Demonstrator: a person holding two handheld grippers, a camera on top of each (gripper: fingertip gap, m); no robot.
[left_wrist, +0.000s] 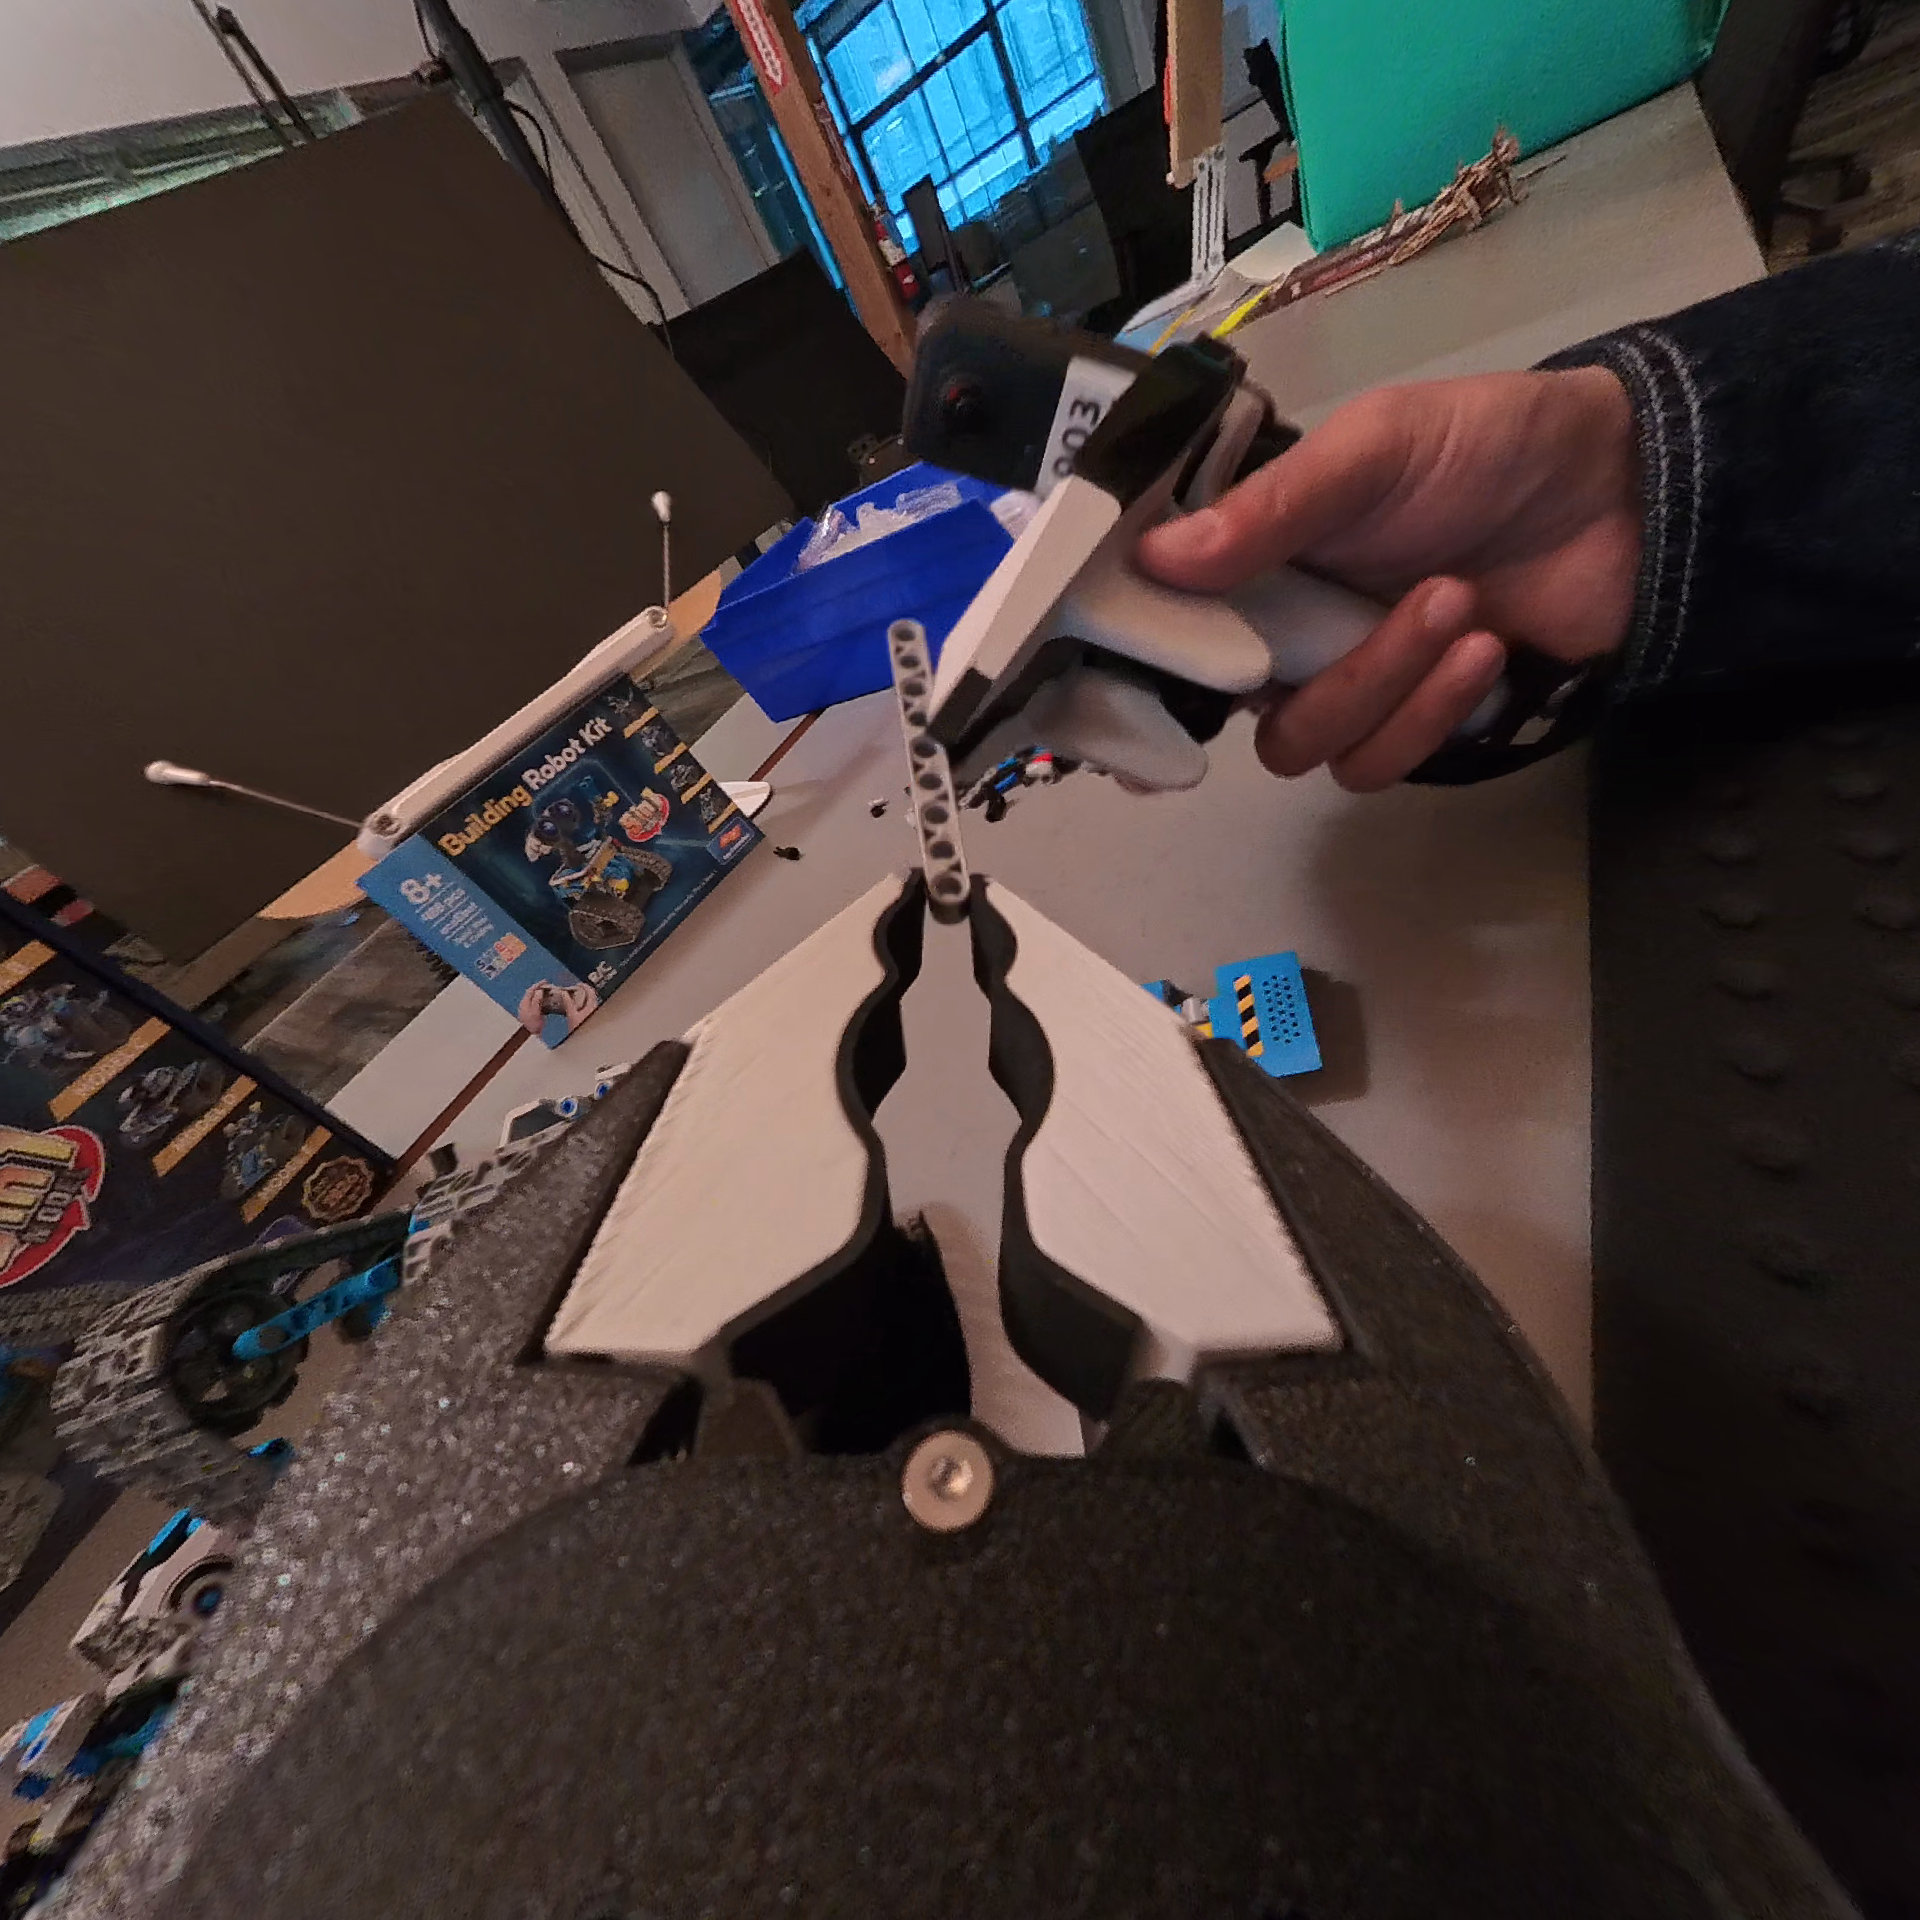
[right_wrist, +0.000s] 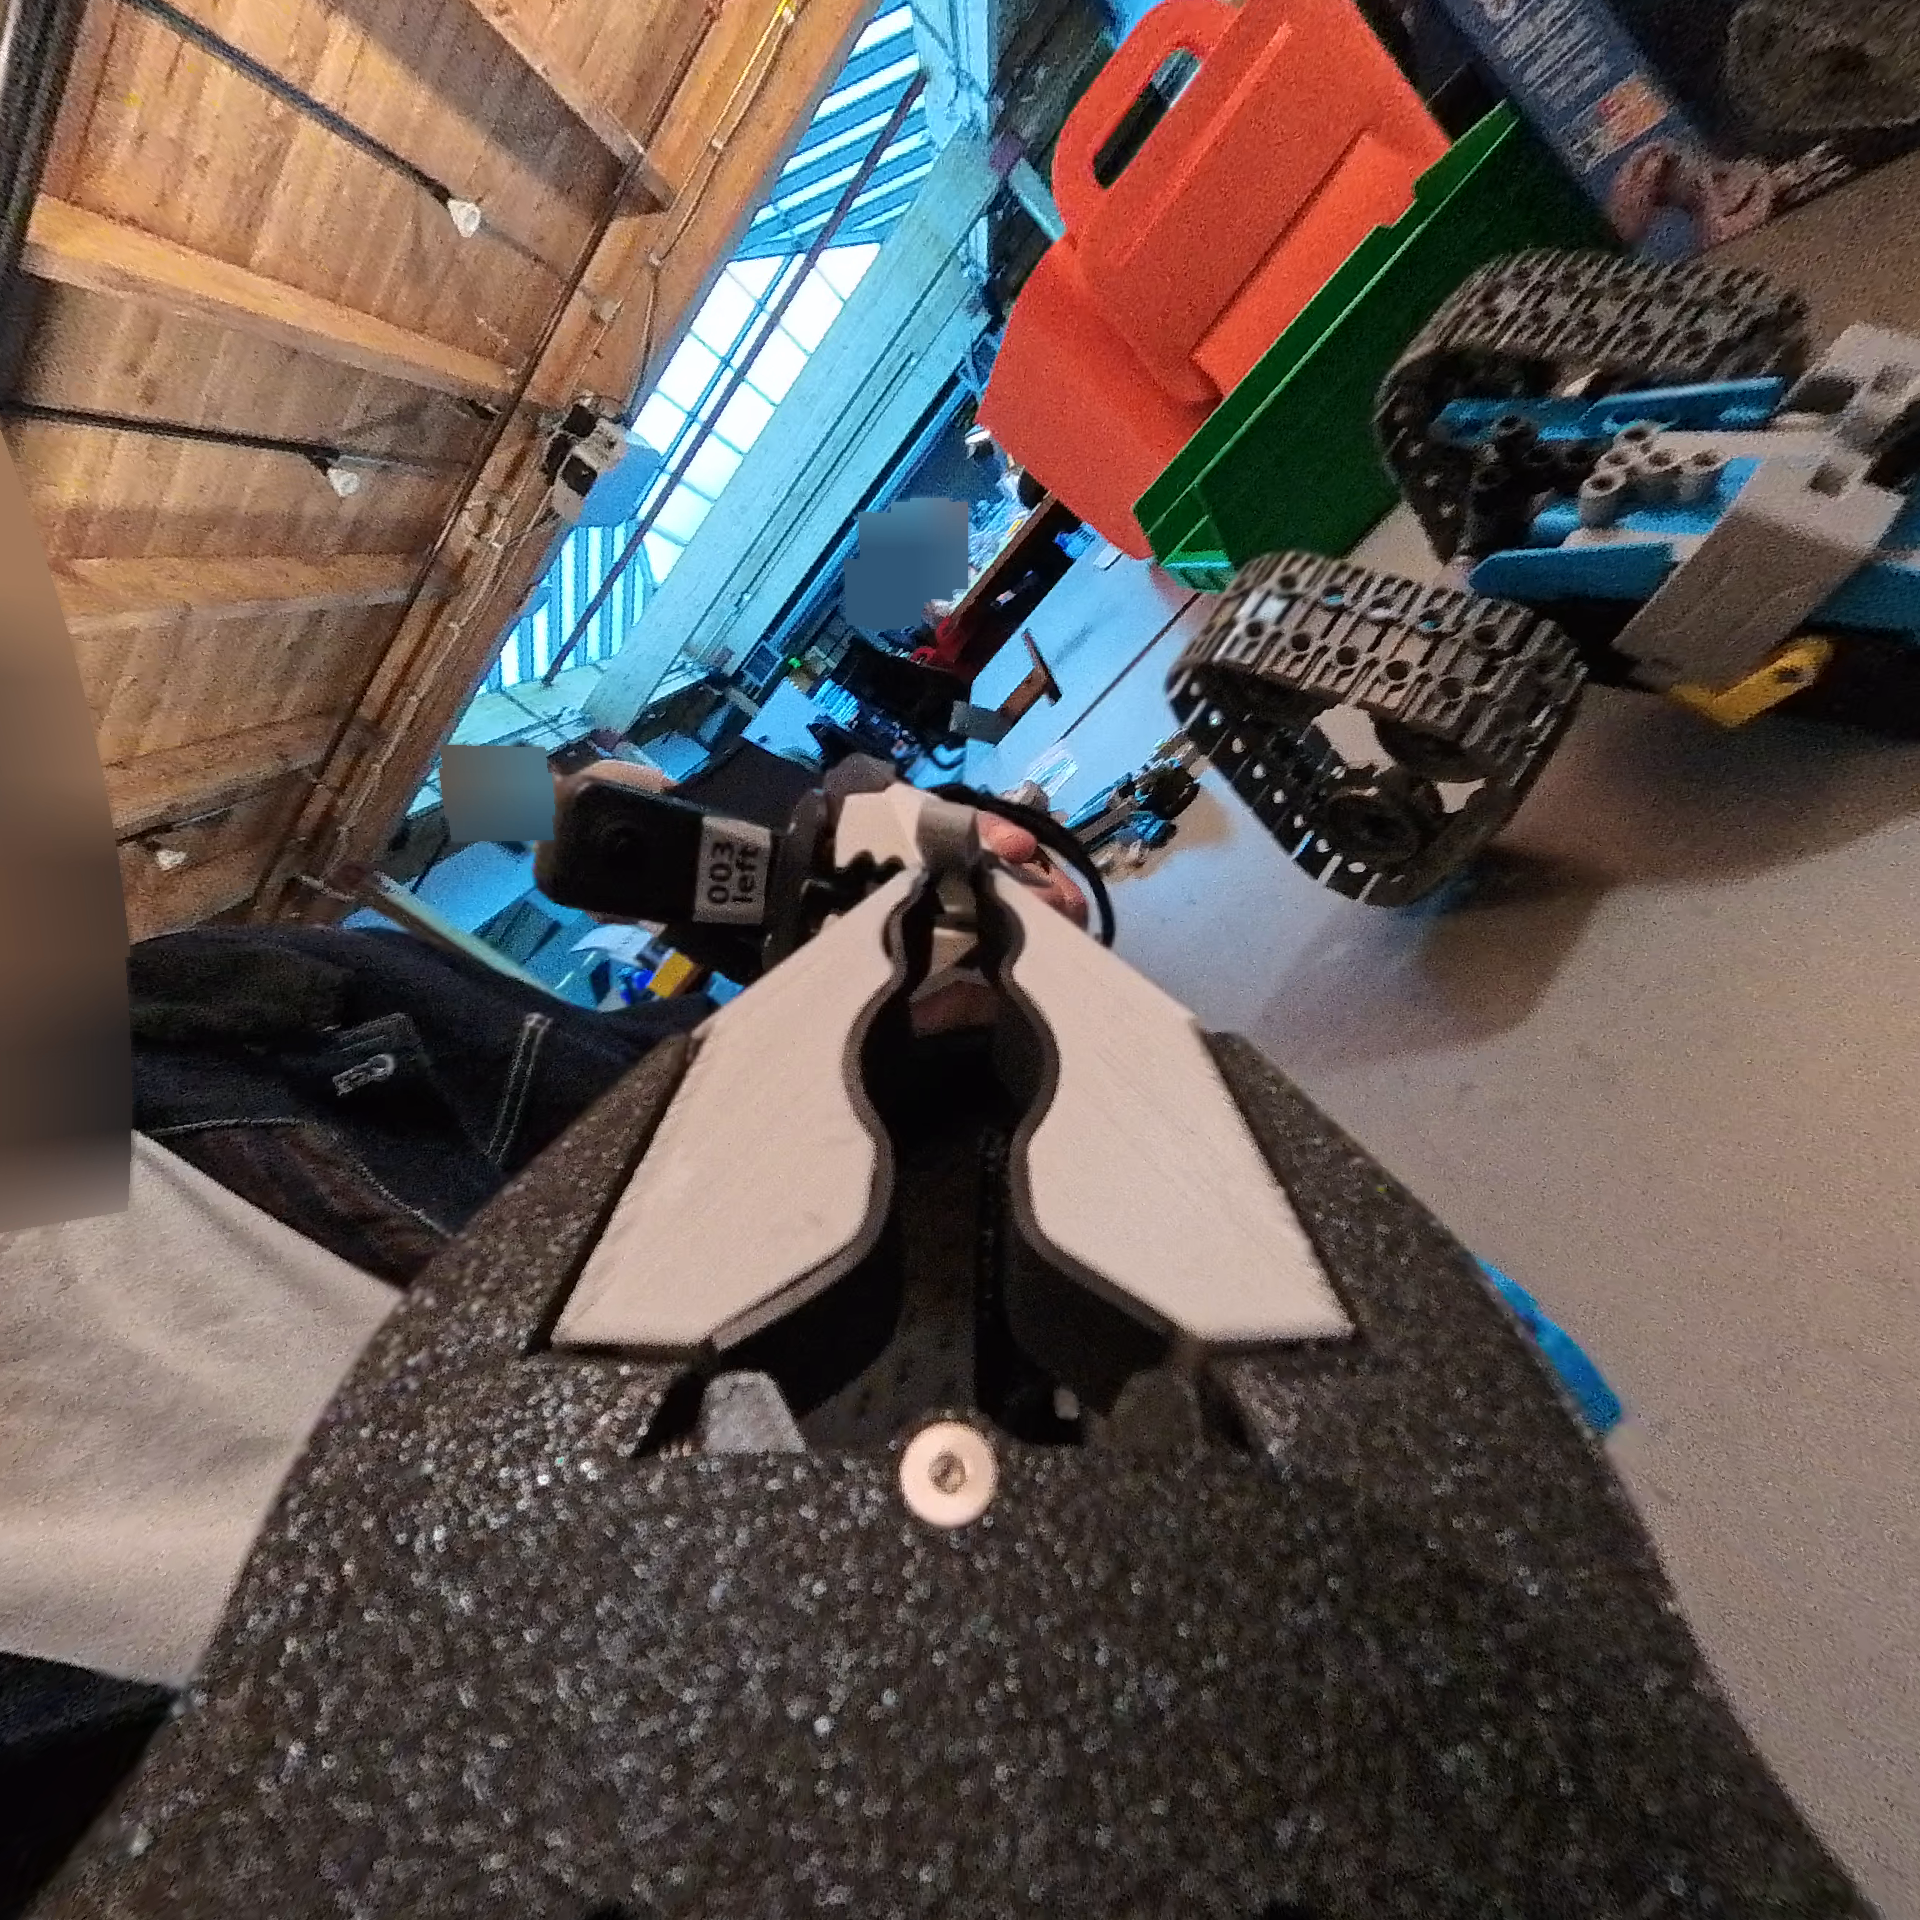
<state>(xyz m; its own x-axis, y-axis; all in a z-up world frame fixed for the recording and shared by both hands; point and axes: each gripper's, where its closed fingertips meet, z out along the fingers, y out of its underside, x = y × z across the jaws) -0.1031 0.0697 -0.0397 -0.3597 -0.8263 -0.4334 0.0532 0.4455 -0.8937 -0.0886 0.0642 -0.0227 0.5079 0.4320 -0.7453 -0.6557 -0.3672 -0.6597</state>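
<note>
My left gripper (left_wrist: 945, 891) is shut on the lower end of a grey perforated beam (left_wrist: 928, 758), which stands up from its fingertips above the grey table (left_wrist: 1351, 883). The right gripper (left_wrist: 971, 750), held by a hand (left_wrist: 1455, 561), meets the beam at mid-length from the right. In the right wrist view my right gripper (right_wrist: 948, 902) is closed around the grey beam (right_wrist: 948, 831), seen end-on at its tips. The left gripper's camera body (right_wrist: 644, 852) sits just beyond it, to the left.
A blue toy kit box (left_wrist: 561, 862), a blue bin (left_wrist: 852, 613), a blue perforated part (left_wrist: 1273, 1013) and small black pins (left_wrist: 790, 854) lie on the table. A tracked toy vehicle (left_wrist: 208, 1340) (right_wrist: 1455, 675) stands close by, with orange (right_wrist: 1195, 260) and green (right_wrist: 1330, 395) plastic pieces behind it. The tips of both grippers are at nearly the same place.
</note>
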